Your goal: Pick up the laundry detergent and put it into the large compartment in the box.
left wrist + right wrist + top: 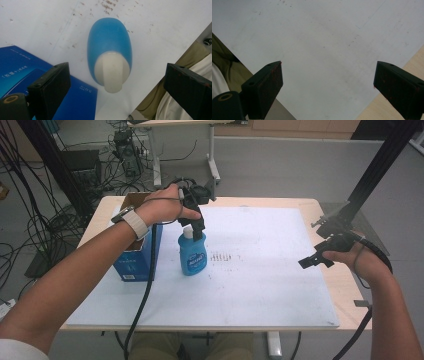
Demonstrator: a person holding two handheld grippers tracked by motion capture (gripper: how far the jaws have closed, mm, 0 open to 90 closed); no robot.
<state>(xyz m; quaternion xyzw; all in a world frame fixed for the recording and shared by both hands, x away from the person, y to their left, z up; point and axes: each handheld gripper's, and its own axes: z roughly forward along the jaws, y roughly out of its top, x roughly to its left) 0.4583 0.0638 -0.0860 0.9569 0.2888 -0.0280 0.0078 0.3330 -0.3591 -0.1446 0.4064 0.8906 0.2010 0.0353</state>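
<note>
A blue bottle [193,255] with a white cap stands upright on the white mat [260,285], left of centre. My left gripper [195,231] hangs just above it, pointing down. In the left gripper view the bottle [110,45] sits between the wide-apart jaws of the left gripper [117,68], which touch nothing. My right gripper [312,260] hovers over the mat's right edge, open and holding nothing. In the right gripper view the right gripper [328,66] looks down on bare mat.
A blue box [135,260] with an open top stands close to the left of the bottle, also seen as the blue box [15,65] beside the left jaw. A black frame post [380,165] rises at the table's right rear. The wooden table edge [345,285] borders the mat.
</note>
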